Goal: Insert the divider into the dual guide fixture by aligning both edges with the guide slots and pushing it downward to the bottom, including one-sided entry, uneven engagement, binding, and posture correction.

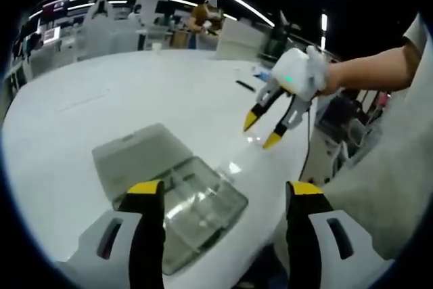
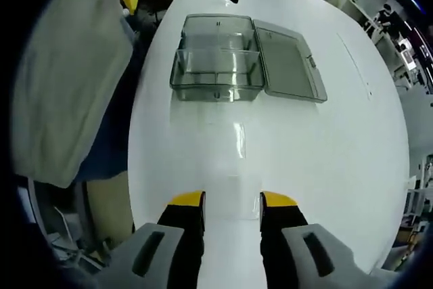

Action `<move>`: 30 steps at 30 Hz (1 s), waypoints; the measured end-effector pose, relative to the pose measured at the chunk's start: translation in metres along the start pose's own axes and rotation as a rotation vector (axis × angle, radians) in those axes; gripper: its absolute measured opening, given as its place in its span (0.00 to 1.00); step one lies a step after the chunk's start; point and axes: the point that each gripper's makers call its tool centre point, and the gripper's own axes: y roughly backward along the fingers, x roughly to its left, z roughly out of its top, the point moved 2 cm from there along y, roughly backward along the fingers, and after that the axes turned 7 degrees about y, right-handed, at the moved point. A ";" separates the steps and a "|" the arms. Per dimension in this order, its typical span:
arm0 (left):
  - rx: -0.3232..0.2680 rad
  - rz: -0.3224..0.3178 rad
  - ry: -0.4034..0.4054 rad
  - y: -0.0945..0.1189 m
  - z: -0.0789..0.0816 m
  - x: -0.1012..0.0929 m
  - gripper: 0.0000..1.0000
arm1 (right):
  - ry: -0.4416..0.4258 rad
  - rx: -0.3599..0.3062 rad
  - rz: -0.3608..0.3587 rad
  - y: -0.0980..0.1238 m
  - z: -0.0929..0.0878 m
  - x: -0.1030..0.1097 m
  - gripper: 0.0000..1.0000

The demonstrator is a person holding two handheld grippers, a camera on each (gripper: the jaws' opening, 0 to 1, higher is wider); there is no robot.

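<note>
A clear plastic box (image 2: 216, 65) stands on the white table (image 2: 304, 167) with its lid (image 2: 291, 62) folded flat beside it. A clear wall crosses the inside of the box and splits it in two. In the left gripper view the box (image 1: 203, 211) lies right under my left gripper (image 1: 224, 191), which is open and empty. My right gripper (image 1: 262, 131) hovers low over the table beyond the box, open, with a gloved hand holding it. A small clear piece (image 1: 255, 139) lies on the table below its tips, hard to tell from glare. In its own view my right gripper (image 2: 232, 201) holds nothing.
The table's curved front edge (image 2: 135, 167) runs close to the box, with a person's light sleeve (image 2: 67, 79) and body beside it. Small dark items (image 1: 245, 86) lie far across the table. Desks, chairs and a person (image 1: 206, 15) fill the room behind.
</note>
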 end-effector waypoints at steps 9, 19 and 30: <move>-0.006 -0.014 -0.011 -0.002 0.006 -0.001 0.71 | 0.029 -0.021 -0.038 0.015 0.023 -0.002 0.27; -0.005 -0.038 -0.014 -0.006 0.010 -0.007 0.68 | 0.062 -0.057 -0.070 0.026 0.046 0.001 0.27; -0.005 -0.056 -0.005 -0.006 0.015 -0.011 0.63 | 0.105 -0.098 -0.095 0.035 0.070 0.002 0.27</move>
